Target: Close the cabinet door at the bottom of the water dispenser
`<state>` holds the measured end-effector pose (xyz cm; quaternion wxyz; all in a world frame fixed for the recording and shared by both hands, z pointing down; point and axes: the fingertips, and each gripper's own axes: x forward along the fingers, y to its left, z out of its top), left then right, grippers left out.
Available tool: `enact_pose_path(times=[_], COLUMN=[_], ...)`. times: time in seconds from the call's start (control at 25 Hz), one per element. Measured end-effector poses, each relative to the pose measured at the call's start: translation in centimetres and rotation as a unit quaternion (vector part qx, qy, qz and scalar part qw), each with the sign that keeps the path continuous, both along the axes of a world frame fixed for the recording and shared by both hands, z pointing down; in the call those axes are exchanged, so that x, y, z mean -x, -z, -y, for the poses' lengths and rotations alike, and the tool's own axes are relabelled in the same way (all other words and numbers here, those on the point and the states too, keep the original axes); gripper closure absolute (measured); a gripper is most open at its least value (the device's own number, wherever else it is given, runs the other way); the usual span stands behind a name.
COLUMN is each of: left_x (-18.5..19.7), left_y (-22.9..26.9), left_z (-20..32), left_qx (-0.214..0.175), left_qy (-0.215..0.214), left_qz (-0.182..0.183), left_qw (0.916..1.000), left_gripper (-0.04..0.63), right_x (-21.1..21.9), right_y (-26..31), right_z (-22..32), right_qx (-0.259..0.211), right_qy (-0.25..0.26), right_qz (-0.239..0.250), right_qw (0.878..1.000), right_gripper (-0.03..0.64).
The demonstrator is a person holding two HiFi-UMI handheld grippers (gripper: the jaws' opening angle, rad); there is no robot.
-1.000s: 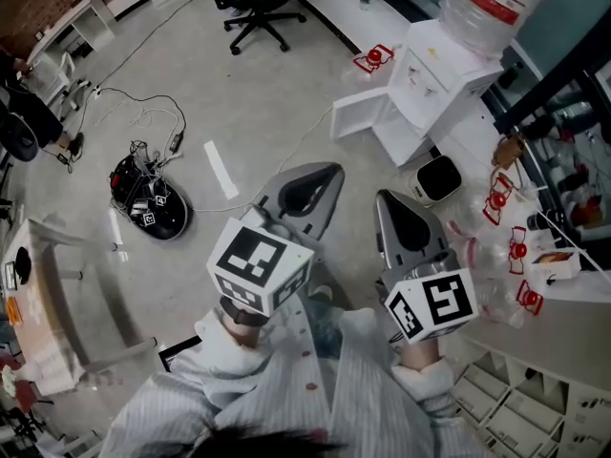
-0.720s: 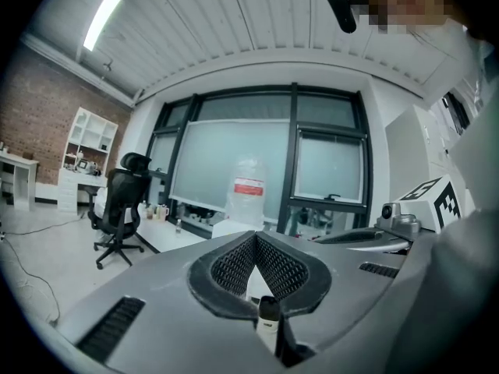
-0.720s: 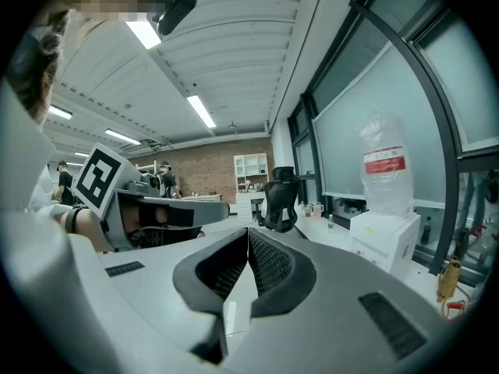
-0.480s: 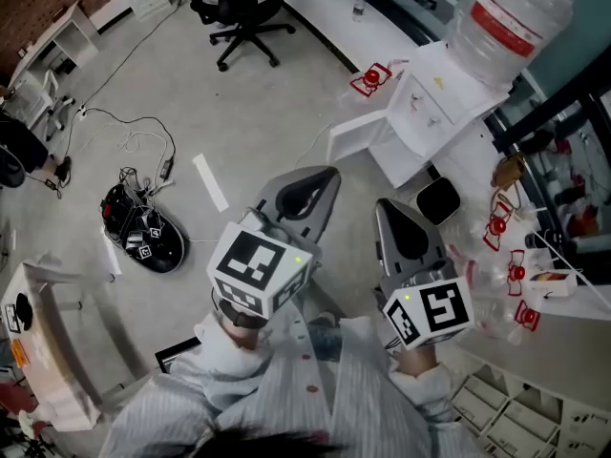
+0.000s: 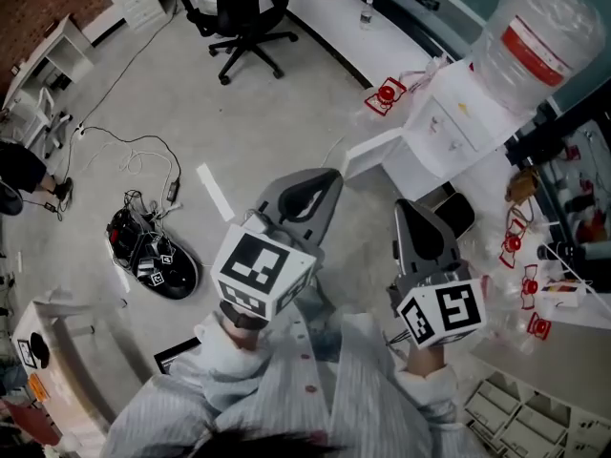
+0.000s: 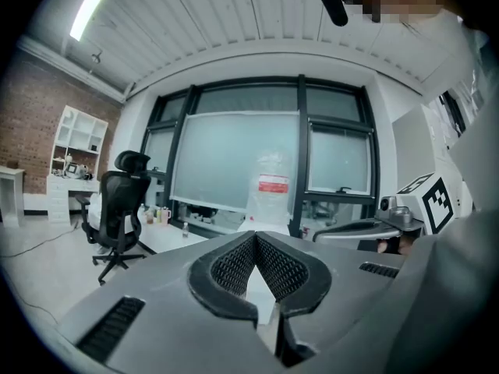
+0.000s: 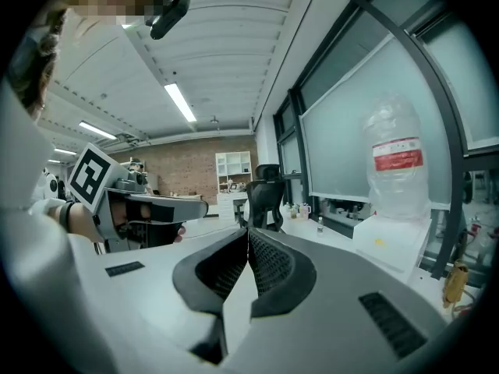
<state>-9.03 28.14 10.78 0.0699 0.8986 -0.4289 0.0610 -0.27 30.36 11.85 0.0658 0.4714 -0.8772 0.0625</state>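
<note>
Cabinet door [image 5: 374,151]: ajar, swung picture-left off the water dispenser [image 5: 449,127] base, ahead of both tongs | left tongs [image 5: 331,176]: jaws together, empty, likely nearer the door's free edge | right tongs [image 5: 406,208]: jaws together, empty, toward the hinge side

Left gripper: my grey two-jaw left gripper [image 6: 255,237] has its ribbed black pads [image 6: 232,268] meeting at the tips, with nothing between them.
Right gripper: my grey right gripper [image 7: 248,231] is likewise closed and empty.
Pose: both point forward, near level, side by side and apart.
Sleeves: pale striped sleeves [image 5: 422,385] run back behind the black-and-white marker cubes [image 5: 263,271].
</note>
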Motion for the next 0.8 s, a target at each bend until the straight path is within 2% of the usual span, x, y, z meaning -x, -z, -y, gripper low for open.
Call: enact_pose_path(times=[0.24, 0.6, 0.8], left_x=[2.1, 2.9, 2.4], left_y=[-0.9, -2.6, -2.7], left_z=[2.4, 7.1, 11.7], left_qx=[0.018, 0.040, 0.029], left_qy=[-0.007, -0.006, -0.004], left_qz=[-0.002, -0.010, -0.010], left_qw=[0.9998, 0.9991, 0.9995], left_gripper=[0.584, 0.584, 0.584], right_x=[2.3, 2.4, 1.9], right_y=[-0.9, -2.1, -2.9], right_z=[2.2, 7.2, 11.8], right_qx=[0.012, 0.029, 0.039], right_qy=[-0.009, -0.013, -0.016], right_qz=[-0.003, -0.013, -0.009], right_qw=[1.000, 0.999, 0.999], right_gripper=[0.603, 0.603, 0.603])
